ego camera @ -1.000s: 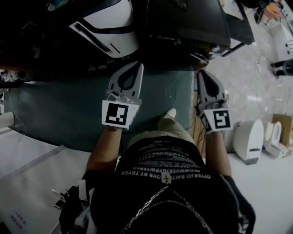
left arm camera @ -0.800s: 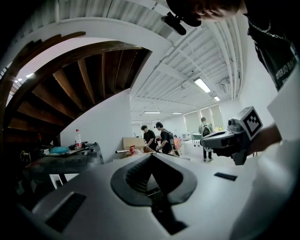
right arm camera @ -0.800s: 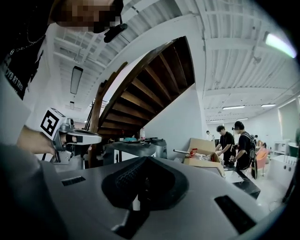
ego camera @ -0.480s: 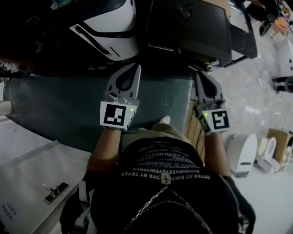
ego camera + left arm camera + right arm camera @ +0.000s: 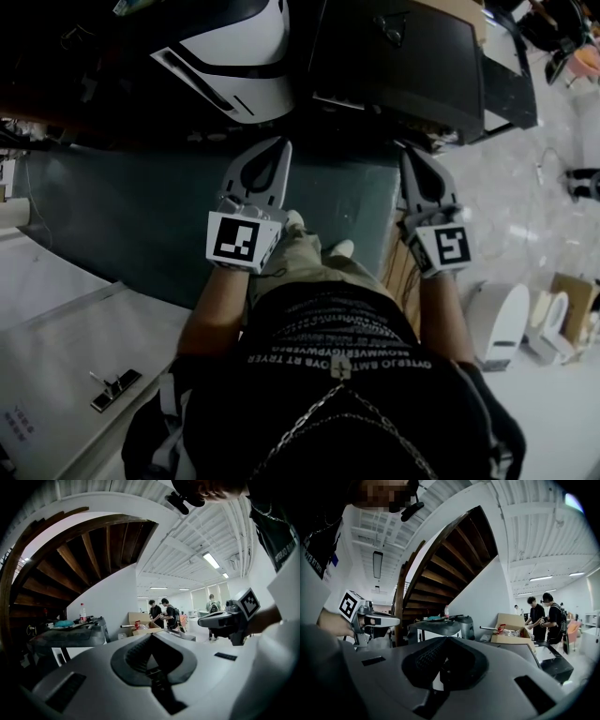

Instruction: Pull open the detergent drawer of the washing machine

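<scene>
Task's thing: what I take to be the washing machine, white with a dark top, stands under the wooden staircase. It is ahead of the person and a little to the left, with a bottle and some clutter on top.
Drawer: the drawer cannot be picked out in any view. The machine is too dark and too small to show where it sits on the front, and nothing shows pulled out.
Left side: the left gripper is held out roughly level over the green mat. Its fingers are pressed together with nothing between them, well apart from the machine.
Right side: the right gripper is held beside the left one at much the same height. Its fingers are also together and empty. It points toward the black box that stands to the right of the machine.
Background: a cardboard box and people stand far off and play no part.
Done so far: nothing that shows; neither gripper touches the machine.
Left to do: probably everything. That means closing the distance, finding the drawer front, parting one pair of fingers, catching its lip and pulling straight out.
Stage: likely the approach.
</scene>
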`<move>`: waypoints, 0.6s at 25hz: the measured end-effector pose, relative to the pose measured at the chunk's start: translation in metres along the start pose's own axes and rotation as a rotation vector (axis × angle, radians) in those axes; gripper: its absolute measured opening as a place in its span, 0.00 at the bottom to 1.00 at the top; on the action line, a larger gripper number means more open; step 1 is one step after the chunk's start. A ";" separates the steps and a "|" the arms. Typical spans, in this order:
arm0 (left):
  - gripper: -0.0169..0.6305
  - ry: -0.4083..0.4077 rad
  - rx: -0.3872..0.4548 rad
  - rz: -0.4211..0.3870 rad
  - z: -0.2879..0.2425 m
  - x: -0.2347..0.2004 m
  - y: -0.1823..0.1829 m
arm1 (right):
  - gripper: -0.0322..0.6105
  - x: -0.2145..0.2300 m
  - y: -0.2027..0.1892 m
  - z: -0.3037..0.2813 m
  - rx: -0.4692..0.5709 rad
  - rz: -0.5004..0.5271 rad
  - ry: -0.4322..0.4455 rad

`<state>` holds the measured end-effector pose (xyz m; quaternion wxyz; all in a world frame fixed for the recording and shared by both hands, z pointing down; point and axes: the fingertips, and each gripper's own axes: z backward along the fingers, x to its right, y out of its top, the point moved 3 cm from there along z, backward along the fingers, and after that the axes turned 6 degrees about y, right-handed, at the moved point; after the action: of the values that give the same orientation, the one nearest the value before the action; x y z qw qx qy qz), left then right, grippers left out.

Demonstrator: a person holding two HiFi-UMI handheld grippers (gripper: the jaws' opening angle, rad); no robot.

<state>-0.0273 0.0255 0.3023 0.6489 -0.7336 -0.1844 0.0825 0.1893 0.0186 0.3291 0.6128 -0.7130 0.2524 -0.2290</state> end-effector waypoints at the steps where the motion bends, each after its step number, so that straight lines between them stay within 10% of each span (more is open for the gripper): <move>1: 0.03 -0.005 -0.002 0.002 -0.002 -0.002 -0.002 | 0.05 -0.002 -0.001 -0.003 0.003 -0.001 0.002; 15: 0.03 -0.131 0.005 -0.011 -0.073 -0.059 -0.001 | 0.05 0.014 0.025 -0.070 0.014 -0.006 -0.093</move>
<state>-0.0553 -0.0642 0.3072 0.6379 -0.7239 -0.2301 0.1272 0.1535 -0.0466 0.3147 0.6282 -0.7193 0.2197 -0.1993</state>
